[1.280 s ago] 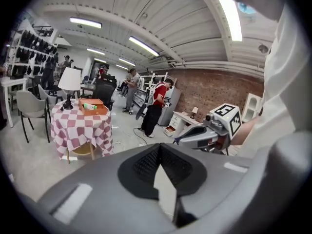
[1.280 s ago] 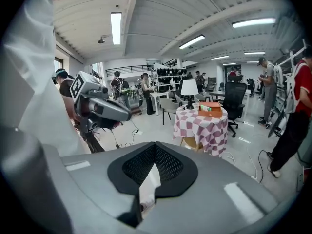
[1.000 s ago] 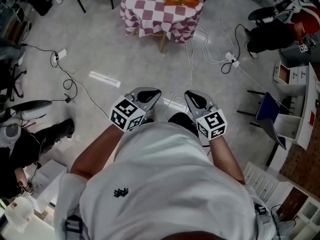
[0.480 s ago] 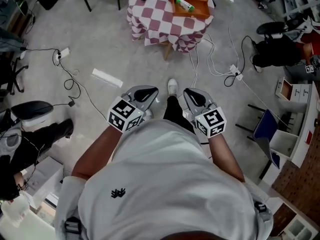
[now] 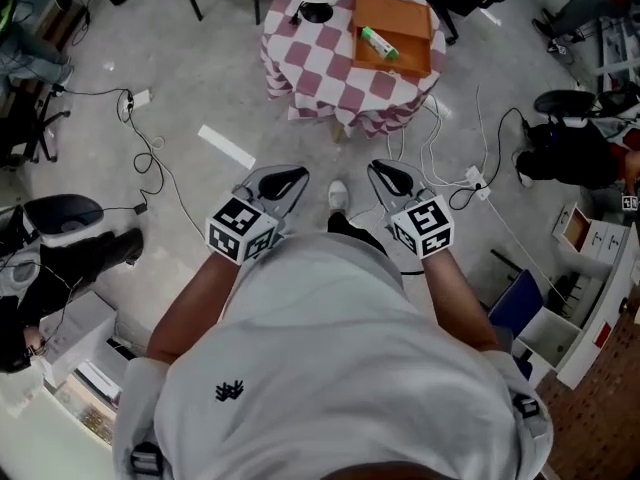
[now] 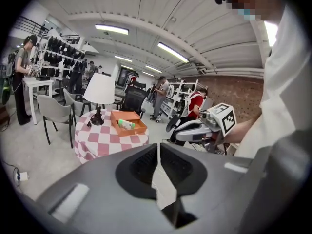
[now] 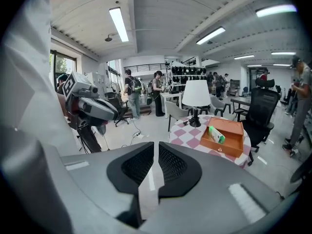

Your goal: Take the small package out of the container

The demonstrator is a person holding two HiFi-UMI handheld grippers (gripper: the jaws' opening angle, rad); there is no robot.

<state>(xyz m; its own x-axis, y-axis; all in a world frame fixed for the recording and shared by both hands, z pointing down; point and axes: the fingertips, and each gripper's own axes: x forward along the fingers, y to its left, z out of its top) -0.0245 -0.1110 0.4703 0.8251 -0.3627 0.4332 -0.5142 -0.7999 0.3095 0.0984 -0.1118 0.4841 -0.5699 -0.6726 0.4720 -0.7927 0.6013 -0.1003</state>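
Approach is shown: the round surface under red-and-white checked cloth [image 5: 310, 58] is now seen whole at upper centre. The small green-and-white package [image 5: 379, 42] lies inside the orange wooden container [image 5: 412, 30], well apart from both grippers. Left gripper [image 5: 283, 180] jaws are closed, empty; right gripper [image 5: 392, 178] jaws have just been opened a crack, nothing between.

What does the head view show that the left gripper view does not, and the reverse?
Only the head view: the person's shoe and a white floor strip. Only the left gripper view: ceiling lights, a brick wall, and people standing in the room. Both: the checkered table, the lamp, and the orange container with the small package lying inside.
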